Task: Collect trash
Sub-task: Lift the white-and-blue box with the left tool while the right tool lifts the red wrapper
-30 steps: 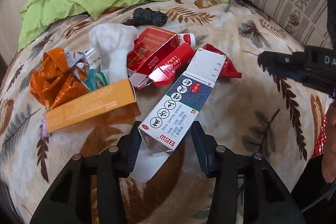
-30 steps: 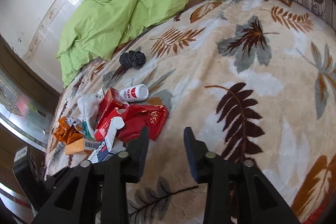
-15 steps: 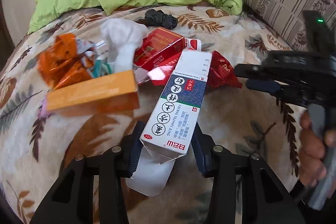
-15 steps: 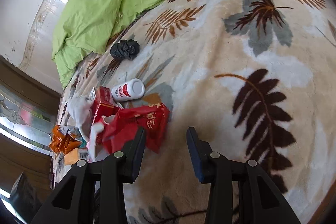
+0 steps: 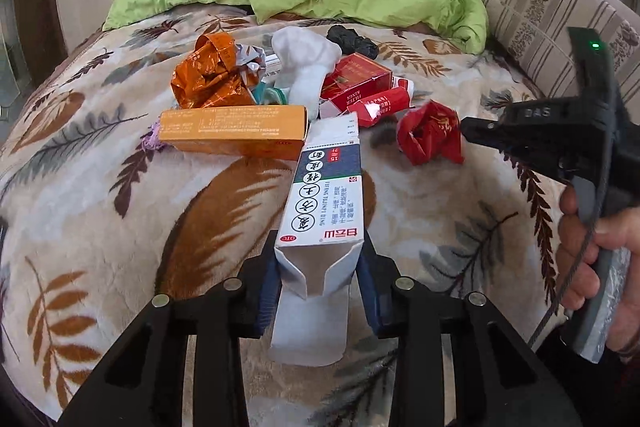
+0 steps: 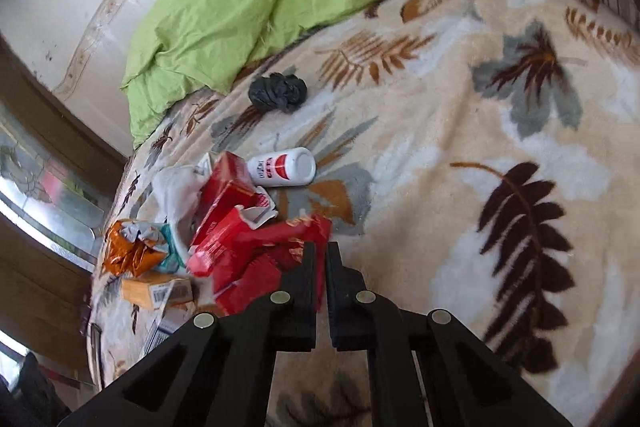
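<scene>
While the left gripper is closing its fingers on the open end of the white and blue medicine box, whose sides already meet the pads, the right gripper has its fingers clenched nearly together on the edge of the crumpled red wrapper. Taking the medicine box as the landmark, the wrapper sits just beyond it to the right, the orange carton lies touching its far left corner, and the red cigarette packs, white tissue wad and orange foil are heaped behind on the bed's leaf-patterned blanket. The box is hollow with loose flaps, so a hard squeeze could crush it and let it slip. The wrapper is pinched only at a thin edge, and lifting may tear it or drag neighbouring scraps along.
</scene>
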A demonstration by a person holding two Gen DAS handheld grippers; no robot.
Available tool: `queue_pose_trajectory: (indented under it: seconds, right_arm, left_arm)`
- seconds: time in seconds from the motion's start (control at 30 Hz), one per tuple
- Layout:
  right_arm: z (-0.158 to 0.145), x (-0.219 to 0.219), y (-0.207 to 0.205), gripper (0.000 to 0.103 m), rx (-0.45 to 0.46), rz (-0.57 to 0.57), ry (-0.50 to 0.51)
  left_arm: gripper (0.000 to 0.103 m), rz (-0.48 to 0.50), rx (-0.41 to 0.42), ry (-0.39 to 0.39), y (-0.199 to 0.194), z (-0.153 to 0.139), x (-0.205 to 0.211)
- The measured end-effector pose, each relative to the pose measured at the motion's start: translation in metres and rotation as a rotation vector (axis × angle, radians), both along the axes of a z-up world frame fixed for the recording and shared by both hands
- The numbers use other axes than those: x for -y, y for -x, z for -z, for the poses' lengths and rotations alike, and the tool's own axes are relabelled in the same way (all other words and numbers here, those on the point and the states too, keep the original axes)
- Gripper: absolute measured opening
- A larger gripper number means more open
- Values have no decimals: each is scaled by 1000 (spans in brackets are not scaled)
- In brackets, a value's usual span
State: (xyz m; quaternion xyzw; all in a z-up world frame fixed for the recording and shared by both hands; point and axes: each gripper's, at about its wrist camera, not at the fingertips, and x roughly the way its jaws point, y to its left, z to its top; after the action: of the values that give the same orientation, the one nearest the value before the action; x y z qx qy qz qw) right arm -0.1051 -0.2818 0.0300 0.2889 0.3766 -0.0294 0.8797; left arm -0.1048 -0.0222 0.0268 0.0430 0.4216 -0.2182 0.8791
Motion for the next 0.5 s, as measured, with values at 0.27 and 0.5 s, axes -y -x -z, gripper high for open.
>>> queue_pose_trajectory:
  seconds: [0.27, 0.5]
  right_arm:
    - [0, -29, 52, 9, -45, -90, -70]
    - [-16, 3, -7, 73, 22, -76, 12]
  left_arm:
    - [34, -30, -31, -8, 6, 8, -9]
    - [34, -35, 0, -44, 5, 13, -2]
